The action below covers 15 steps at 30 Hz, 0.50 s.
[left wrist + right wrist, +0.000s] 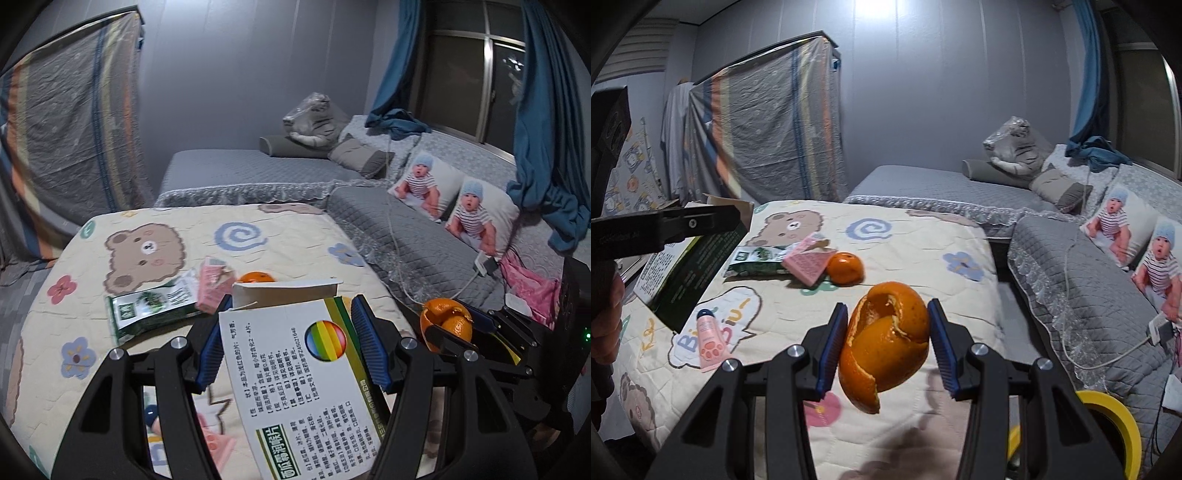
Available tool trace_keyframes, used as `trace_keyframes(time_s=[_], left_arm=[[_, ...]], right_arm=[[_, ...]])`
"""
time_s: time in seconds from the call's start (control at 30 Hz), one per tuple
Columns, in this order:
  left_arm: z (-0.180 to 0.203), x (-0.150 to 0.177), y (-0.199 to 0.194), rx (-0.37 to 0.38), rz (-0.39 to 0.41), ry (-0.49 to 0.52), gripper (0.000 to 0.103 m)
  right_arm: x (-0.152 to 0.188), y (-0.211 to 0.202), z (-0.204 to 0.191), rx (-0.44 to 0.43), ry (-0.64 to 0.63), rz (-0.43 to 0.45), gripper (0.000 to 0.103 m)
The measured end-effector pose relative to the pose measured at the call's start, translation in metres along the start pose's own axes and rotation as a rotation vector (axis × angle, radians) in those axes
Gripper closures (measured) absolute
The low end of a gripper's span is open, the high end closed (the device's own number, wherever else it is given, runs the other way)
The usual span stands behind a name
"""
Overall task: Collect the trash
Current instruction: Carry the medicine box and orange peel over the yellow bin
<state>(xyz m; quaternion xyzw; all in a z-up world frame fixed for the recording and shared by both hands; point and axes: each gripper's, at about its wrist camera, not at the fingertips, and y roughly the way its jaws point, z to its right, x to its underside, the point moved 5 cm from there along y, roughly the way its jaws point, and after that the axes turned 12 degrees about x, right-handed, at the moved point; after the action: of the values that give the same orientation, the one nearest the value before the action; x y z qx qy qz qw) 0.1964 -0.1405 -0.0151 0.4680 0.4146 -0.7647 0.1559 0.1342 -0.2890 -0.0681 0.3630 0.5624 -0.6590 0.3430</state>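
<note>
Left gripper: clenched on box, flap end at 12 o'clock, held above quilt.
Right gripper: grasping peel, hollow shell, torn edge hanging at 6 o'clock.
Remaining on quilt, 11 o'clock in right view: green packet, pink carton, orange; tube at 9 o'clock.
Risks: peel likely soft, may collapse or tear loose under squeeze; box gripped by its edges, may pivot or slide out on tilt; whole orange may be mistaken for trash.
</note>
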Motion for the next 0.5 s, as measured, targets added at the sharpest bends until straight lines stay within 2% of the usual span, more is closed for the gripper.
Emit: trace_keyframes(time_s=[0.5], left_arm=[[0.097,-0.004,0.049,0.182,-0.042,0.122,0.043]], right_arm=[[0.027,-0.013,0.101,0.208,0.114,-0.010,0.061]])
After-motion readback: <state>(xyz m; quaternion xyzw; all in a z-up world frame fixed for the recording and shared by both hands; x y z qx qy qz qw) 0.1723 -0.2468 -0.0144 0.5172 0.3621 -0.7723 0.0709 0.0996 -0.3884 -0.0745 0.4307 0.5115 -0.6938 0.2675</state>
